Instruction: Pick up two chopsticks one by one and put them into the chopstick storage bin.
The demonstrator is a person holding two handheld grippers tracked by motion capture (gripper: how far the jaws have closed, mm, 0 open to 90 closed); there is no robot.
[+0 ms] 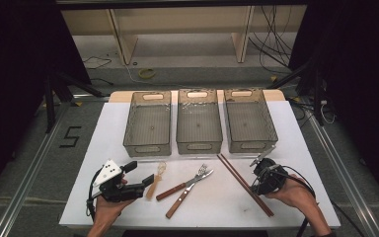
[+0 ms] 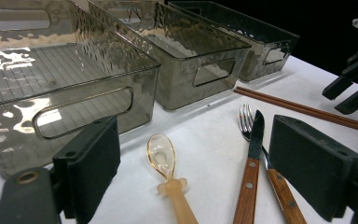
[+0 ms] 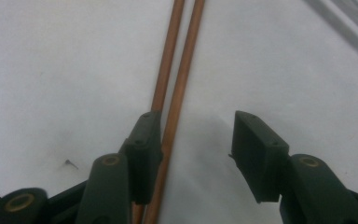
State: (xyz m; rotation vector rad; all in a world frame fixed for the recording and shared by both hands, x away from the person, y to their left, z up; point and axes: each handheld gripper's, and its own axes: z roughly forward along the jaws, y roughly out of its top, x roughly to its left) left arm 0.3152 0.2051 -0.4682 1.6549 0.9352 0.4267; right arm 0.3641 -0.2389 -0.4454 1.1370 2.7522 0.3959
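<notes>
The chopsticks (image 3: pixel 175 79) lie side by side on the white table (image 1: pixel 128 118), and they are your landmark. Your right gripper (image 3: pixel 196 144) sits low over them, jaws half spread: the pair runs up between the jaws, hard against the inner face of one jaw, with a clear gap to the other, so nothing is pinched. In the high view the chopsticks (image 1: pixel 244 183) run slantwise from just in front of the right-hand bin (image 1: pixel 249 121) down toward the table's near edge, and your right gripper (image 1: pixel 262 159) is just right of them.

Left of the chopsticks lie a wooden-handled fork (image 1: pixel 183 185) and a wooden-handled knife (image 1: pixel 187 193), their heads crossing. Further left again is a clear amber spoon (image 1: pixel 157 180). Your left gripper (image 1: pixel 150 178) rests by that spoon, jaws wide apart, the spoon (image 2: pixel 165 161) lying on the table between them untouched.

Beyond the chopsticks stand three smoky clear bins in a row: the right-hand one nearest, then the middle bin (image 1: pixel 199 121) and the left bin (image 1: pixel 148 123).
</notes>
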